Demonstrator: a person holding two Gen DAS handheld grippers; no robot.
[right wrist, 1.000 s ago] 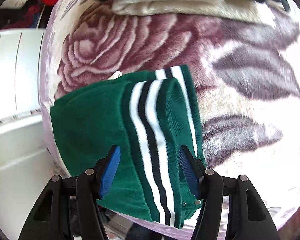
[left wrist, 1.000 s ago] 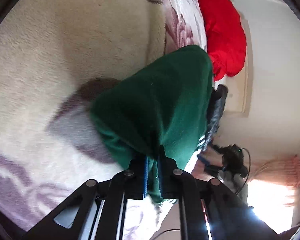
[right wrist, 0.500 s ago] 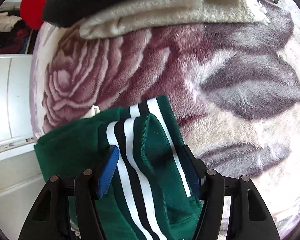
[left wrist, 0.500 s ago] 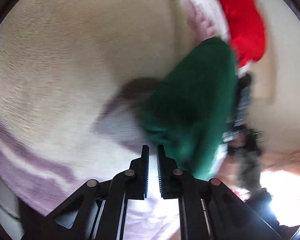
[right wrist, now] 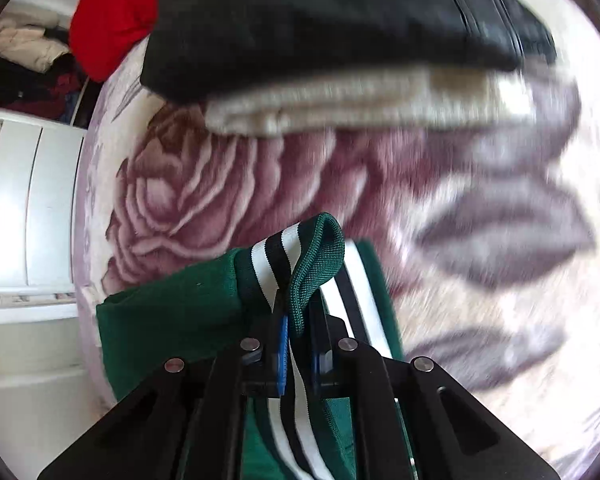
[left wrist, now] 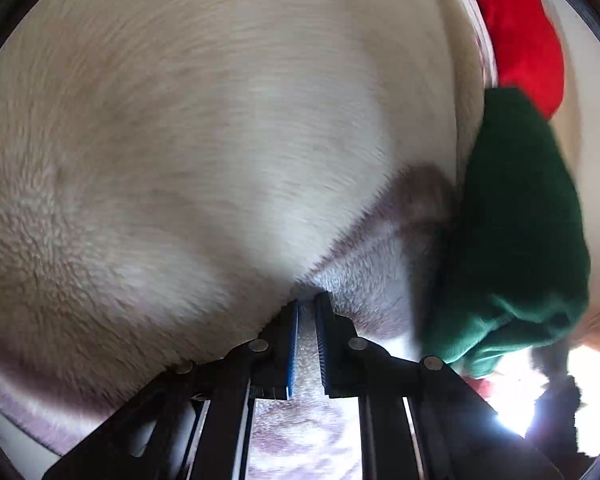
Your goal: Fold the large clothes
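A folded green garment (right wrist: 168, 320) with a black-and-white striped band (right wrist: 276, 260) lies near the blanket's left edge in the right wrist view. My right gripper (right wrist: 300, 308) is shut on the striped band, which bulges up in a loop above the jaws. In the left wrist view the same green garment (left wrist: 512, 232) sits at the right, apart from my left gripper (left wrist: 306, 306). The left jaws are nearly closed with nothing between them, over the fluffy blanket (left wrist: 204, 152).
A stack of folded clothes, black (right wrist: 332, 20) on beige (right wrist: 364, 104), lies at the far side of the floral blanket (right wrist: 220, 192). A red garment (right wrist: 112, 28) (left wrist: 516, 28) lies beyond. White furniture (right wrist: 32, 208) stands left of the bed.
My left gripper let go of the green garment and moved left away from it. My right gripper closed on the striped band and lifted it.
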